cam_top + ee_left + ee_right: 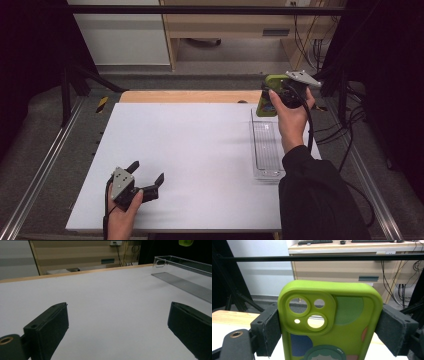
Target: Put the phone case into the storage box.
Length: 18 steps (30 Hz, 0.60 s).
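one green phone case (329, 322), one clear tray (265, 150), two grippers.

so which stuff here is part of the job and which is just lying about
In the job:
- green phone case, clamped in the right tool
- clear tray, just below it
- left tool, open, resting on the table

Lying about:
- desk behind
- cables

Tray (265, 150) on table's (190, 155) right (far edge)
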### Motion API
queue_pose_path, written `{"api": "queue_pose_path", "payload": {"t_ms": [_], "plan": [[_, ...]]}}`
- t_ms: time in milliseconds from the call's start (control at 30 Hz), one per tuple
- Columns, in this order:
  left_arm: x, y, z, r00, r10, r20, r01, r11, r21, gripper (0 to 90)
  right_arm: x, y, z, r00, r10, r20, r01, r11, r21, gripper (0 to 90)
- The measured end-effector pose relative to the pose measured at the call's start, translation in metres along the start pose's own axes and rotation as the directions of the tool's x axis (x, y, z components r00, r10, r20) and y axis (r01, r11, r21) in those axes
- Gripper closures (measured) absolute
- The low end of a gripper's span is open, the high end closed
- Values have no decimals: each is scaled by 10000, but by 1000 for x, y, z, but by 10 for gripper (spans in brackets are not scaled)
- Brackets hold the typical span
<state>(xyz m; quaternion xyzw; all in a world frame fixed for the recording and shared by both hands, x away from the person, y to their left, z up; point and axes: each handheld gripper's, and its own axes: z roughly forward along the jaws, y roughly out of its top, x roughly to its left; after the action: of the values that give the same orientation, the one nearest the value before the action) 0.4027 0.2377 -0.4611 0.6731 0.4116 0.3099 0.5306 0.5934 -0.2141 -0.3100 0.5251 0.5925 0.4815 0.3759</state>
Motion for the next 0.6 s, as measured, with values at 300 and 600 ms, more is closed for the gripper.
{"api": "queue_pose_path", "payload": {"t_ms": [300, 600], "plan": [[5, -1, 4, 10000, -92, -3, 92, 9999, 44, 27, 0, -2, 1, 9994, -219, 268, 222, 9997, -80, 163], [6, 0, 4, 9999, -143, -48, 143, 9999, 20, 27, -2, -14, 19, 9988, -310, 382, 305, 9995, 126, 163]]}}
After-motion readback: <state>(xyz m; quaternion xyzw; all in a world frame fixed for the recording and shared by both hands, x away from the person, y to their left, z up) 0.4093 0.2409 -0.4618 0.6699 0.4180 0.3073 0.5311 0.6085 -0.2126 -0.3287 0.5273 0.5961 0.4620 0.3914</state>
